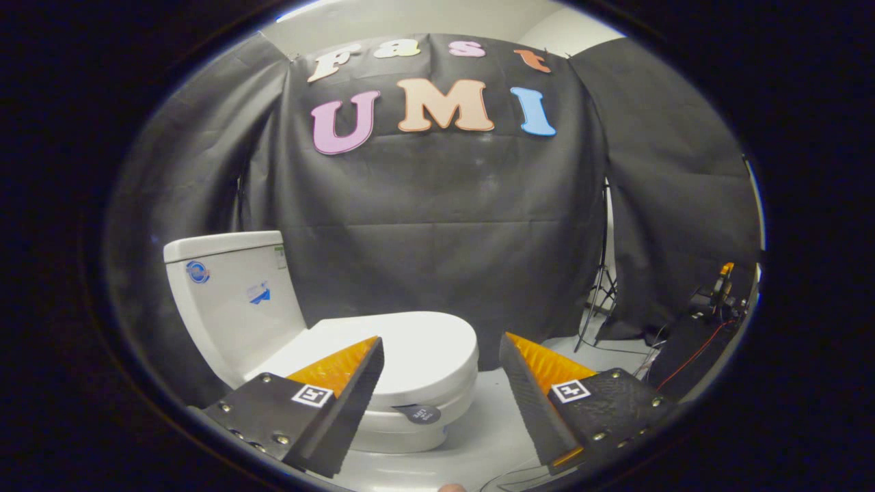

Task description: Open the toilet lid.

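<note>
Just beyond the spread gripper (441,345), the closed toilet lid (403,348) lies flat.

Bare floor (492,417) right of the toilet (383,383); tripod (598,301) and cables (683,355) farther right.

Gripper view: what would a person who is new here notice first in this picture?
First, the white toilet, with its lid down, just ahead of the gripper, whose orange-backed fingers stand wide apart and touch nothing. Its tank stands behind the lid, against the black cloth wall. Past the far finger, a stand and cables lie on the floor.
</note>
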